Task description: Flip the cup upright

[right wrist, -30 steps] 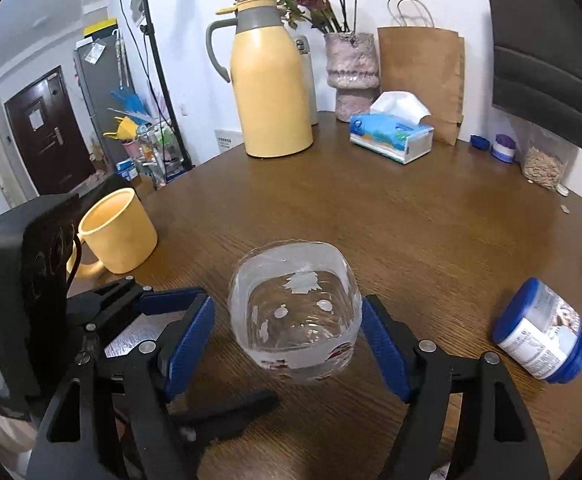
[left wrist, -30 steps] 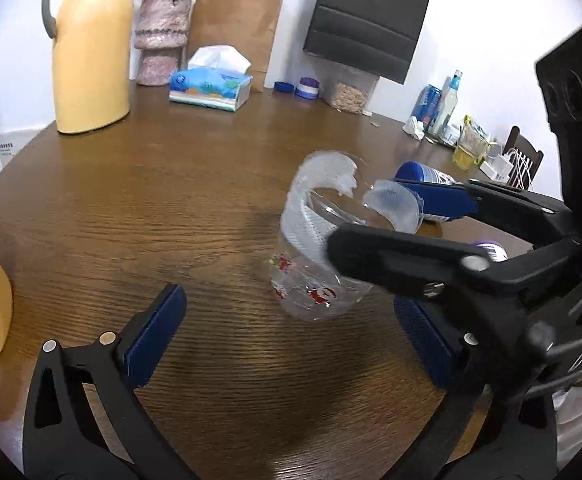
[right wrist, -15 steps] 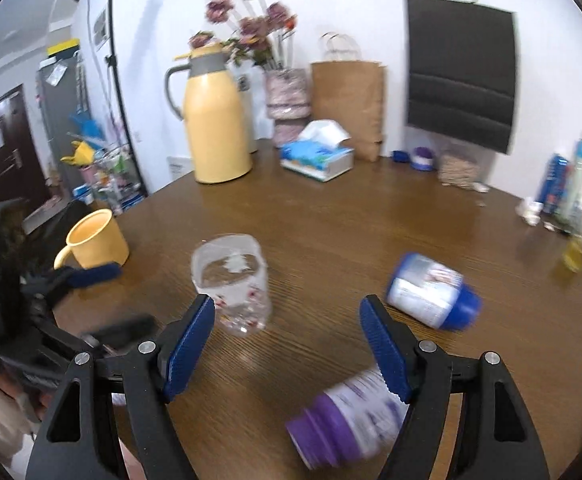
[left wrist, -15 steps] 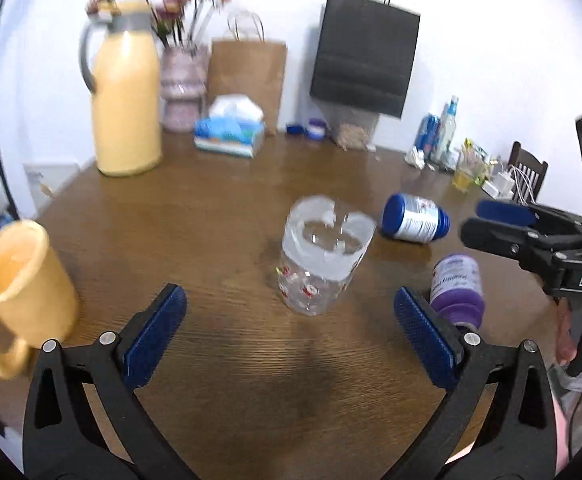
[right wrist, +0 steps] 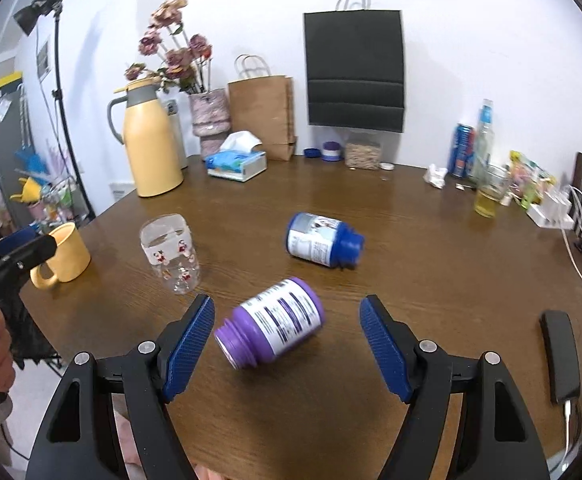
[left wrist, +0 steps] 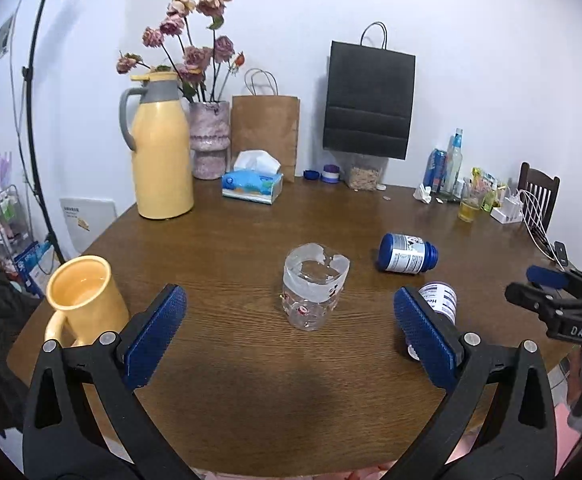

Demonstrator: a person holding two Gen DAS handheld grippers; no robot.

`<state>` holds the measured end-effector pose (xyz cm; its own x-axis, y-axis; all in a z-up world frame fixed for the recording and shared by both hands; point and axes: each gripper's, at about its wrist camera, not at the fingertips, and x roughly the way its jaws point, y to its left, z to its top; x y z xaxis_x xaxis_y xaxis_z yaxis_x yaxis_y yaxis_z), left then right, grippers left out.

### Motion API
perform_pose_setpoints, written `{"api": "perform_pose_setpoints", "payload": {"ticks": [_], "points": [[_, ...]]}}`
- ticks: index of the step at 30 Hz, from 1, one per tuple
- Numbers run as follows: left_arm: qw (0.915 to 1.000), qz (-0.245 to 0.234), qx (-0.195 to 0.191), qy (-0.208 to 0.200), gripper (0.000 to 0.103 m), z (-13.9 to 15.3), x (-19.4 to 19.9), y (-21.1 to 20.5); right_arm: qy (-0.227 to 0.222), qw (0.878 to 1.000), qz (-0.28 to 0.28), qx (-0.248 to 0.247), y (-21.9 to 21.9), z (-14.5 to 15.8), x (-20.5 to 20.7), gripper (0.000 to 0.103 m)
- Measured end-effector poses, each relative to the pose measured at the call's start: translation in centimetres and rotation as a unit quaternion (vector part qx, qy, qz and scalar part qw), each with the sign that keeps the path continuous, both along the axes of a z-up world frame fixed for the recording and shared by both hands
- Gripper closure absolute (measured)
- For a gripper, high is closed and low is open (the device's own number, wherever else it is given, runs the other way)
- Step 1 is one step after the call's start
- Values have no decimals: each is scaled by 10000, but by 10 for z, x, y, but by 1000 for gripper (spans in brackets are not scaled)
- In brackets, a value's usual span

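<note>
Your left gripper stands wide apart and holds nothing; its blue pads frame the clear cup from a distance, with bare counter between them. Your right gripper is likewise spread wide and empty, its pads either side of the purple bottle, which lies on its side just ahead of them without touching either.

Compared with a second ago: your right gripper then bracketed the cup closely, and your left sat close beside it. Both have since drawn well back, and the right one has swung off to the cup's right. The cup is released and stands alone.

The cup stands upright on the counter, open mouth up, its printed figures low on the wall; in the right wrist view it sits well left of your right gripper. The yellow mug stands upright to its left, near the counter edge. The blue bottle lies on its side to the cup's right, apart from it.

At the far edge stand the yellow thermos, the vase of dried flowers, the tissue box, a brown paper bag and a black bag.
</note>
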<state>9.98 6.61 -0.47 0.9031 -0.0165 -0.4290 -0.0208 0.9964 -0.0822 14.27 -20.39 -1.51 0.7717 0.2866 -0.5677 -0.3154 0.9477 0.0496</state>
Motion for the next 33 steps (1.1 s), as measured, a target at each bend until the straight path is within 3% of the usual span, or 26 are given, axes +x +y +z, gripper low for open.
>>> {"api": "perform_pose_setpoints", "payload": {"ticks": [2,5,9,14,18,23,33], "points": [[9999,103,81,-73,0,-2,-10,-4,-117,9998,-75,106,-4,1,-16,23],[9995,220,232,-74,0,-12,-33,-14,-225,9994,-160,193,-8,-3,-43,14],[9995,249,103,-171,0,-22,-70,-21,-433,9977,-364,368,-16,-14,-83,14],[9992,256,258,-167,0,-32,-95,-27,-518,9967,-476,409,-14,-39,-125,14],[9996,234,-39,-181,0,-33,-101,-21,-752,9950,-501,437,-9,-38,-135,14],[9994,200,56,-263,0,-31,-104,-26,-1025,9933,-336,420,-2,-29,-143,14],[9991,202,189,-325,0,-29,-107,-30,-965,9938,-302,456,-1,-32,-143,14]]}}
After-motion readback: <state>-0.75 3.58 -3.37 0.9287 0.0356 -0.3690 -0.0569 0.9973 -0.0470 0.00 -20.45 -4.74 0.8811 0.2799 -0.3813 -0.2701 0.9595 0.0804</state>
